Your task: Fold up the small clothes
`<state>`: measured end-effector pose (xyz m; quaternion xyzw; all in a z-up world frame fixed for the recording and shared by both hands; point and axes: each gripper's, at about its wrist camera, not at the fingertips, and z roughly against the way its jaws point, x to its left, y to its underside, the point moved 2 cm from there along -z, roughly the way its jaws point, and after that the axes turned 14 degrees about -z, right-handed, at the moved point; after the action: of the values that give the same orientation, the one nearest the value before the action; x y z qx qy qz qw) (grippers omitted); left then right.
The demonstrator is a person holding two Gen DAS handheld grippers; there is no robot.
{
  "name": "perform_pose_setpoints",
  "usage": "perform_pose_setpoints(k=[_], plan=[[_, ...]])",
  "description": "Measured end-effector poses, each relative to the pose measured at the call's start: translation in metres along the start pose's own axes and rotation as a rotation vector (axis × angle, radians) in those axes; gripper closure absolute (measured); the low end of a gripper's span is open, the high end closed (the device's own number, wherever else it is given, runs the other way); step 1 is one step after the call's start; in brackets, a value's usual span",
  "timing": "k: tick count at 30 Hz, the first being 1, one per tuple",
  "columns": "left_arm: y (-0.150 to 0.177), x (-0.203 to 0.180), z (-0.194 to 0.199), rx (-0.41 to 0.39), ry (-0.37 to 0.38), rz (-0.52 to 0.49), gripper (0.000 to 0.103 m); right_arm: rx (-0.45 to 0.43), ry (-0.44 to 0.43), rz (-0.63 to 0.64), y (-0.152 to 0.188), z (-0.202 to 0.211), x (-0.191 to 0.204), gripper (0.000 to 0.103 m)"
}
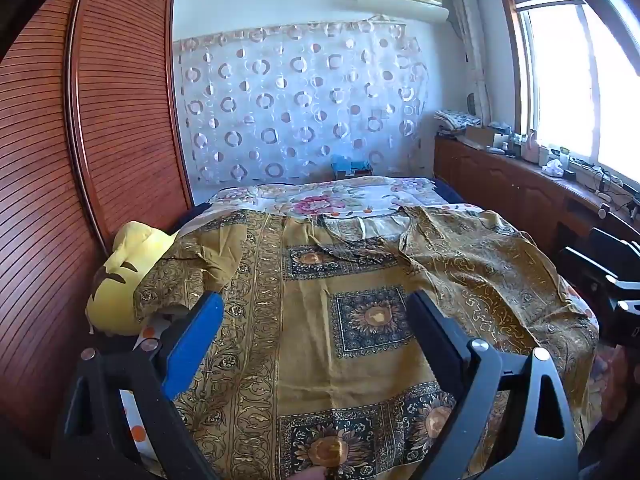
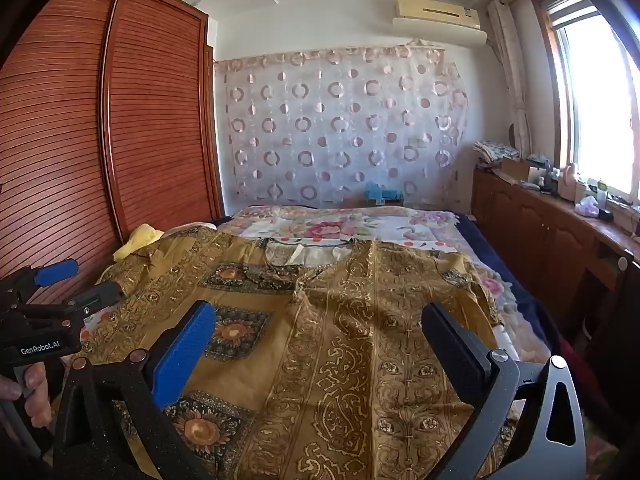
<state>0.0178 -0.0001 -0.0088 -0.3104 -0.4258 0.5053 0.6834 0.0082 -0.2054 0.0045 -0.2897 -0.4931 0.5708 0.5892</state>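
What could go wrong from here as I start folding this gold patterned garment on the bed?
1. The garment lies on a floral bedsheet; a deep pinch might take both layers.
2. Its left sleeve is bunched against the yellow pillow, so the fold may come out crooked.
3. Both the left gripper and right gripper are open above the cloth, close together; they could collide.

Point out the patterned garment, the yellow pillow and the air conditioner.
patterned garment (image 1: 360, 320), left wrist view, sunflower panel.
yellow pillow (image 1: 120, 280), left wrist view, its face.
air conditioner (image 2: 438, 14), right wrist view, front panel.
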Motion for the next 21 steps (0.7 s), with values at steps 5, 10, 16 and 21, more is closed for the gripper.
perform_pose_setpoints(k=[5,10,16,21], plan=[[0.0000,-0.0007,0.0003,0.000,0.004,0.001,0.009,0.006,-0.007,-0.013,-0.0001,-0.0005,0.0003,0.000],[0.0001,-0.0002,0.0000,0.001,0.008,0.004,0.009,0.003,-0.008,-0.011,0.0016,-0.0027,-0.0010,0.000],[0.0003,-0.0007,0.0003,-0.001,0.009,0.005,0.009,0.000,0.000,-0.007,0.0012,-0.0015,0.0020,0.000],[0.0007,-0.0044,0.0007,-0.004,0.011,0.005,0.009,-0.002,0.002,-0.003,0.0012,0.0000,0.0037,0.000]])
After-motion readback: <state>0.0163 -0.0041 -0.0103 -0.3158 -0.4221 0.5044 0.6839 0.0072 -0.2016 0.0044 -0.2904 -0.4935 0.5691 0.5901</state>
